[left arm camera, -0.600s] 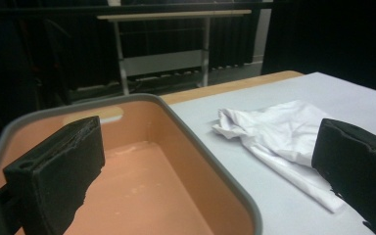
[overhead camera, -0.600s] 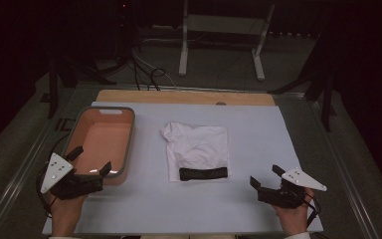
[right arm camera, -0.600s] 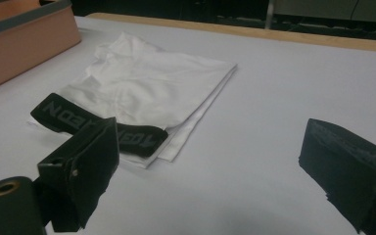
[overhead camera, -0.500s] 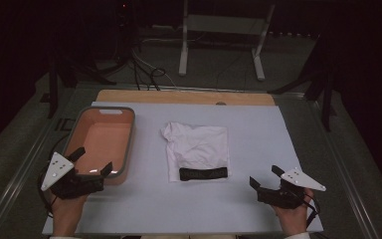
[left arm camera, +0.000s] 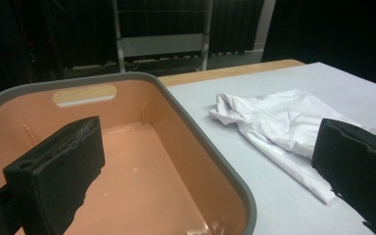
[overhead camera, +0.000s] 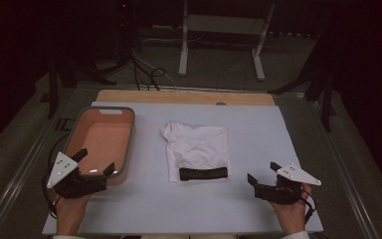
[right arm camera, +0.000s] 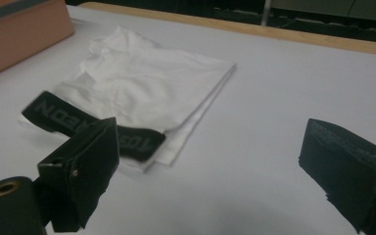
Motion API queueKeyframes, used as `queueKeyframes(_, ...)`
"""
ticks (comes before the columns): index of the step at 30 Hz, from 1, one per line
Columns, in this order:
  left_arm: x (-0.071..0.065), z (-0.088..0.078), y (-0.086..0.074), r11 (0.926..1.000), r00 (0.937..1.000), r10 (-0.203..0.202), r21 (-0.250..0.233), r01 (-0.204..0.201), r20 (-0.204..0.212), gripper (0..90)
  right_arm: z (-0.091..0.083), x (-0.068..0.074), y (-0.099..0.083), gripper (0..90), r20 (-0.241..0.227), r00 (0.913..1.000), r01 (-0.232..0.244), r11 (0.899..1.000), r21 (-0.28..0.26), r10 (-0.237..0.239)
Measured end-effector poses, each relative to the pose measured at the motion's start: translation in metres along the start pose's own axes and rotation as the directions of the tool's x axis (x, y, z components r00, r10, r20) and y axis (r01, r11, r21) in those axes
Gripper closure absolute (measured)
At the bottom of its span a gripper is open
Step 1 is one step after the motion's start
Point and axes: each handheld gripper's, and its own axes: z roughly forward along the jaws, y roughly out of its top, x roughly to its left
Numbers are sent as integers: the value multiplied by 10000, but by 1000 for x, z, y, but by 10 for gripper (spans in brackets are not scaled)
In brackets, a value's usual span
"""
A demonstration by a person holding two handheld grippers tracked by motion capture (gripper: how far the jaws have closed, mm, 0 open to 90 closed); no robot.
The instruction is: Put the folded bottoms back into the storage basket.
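Observation:
A white folded garment [overhead camera: 196, 144] with a black lettered waistband [overhead camera: 203, 174] lies in the middle of the pale mat. A salmon bin with a grey rim [overhead camera: 129, 144] stands to its left and has nothing in it. My left gripper [overhead camera: 97, 161] hovers at the bin's near right corner, jaws open and empty. In the left gripper view the gripper [left arm camera: 205, 137] straddles the bin rim [left arm camera: 200, 137], with the garment [left arm camera: 279, 117] to the right. My right gripper [overhead camera: 262, 172] sits open at the near right of the mat. In its own view the gripper [right arm camera: 213, 132] faces the waistband [right arm camera: 63, 120] and garment [right arm camera: 147, 78].
The pale mat [overhead camera: 258, 129] covers a wooden board [overhead camera: 179, 97] whose far edge shows. A white-legged stand [overhead camera: 219, 45] and cables [overhead camera: 149, 74] are on the dark floor beyond the table. Metal rails run along both sides of the table.

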Motion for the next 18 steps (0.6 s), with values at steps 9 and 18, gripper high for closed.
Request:
queueKeyframes(9, -1, -1, -1, 10000, 9999, -48, -53, 47, -113, 2, 12, 4, 17, 81, 90, 9999, 70, 9999, 156, -72)
queueKeyframes(18, 0, -1, -1, 9999, 9997, -54, -112, 52, -226, 1, 24, 6, 32, 81, 127, 9998, 125, 9999, 85, -126)
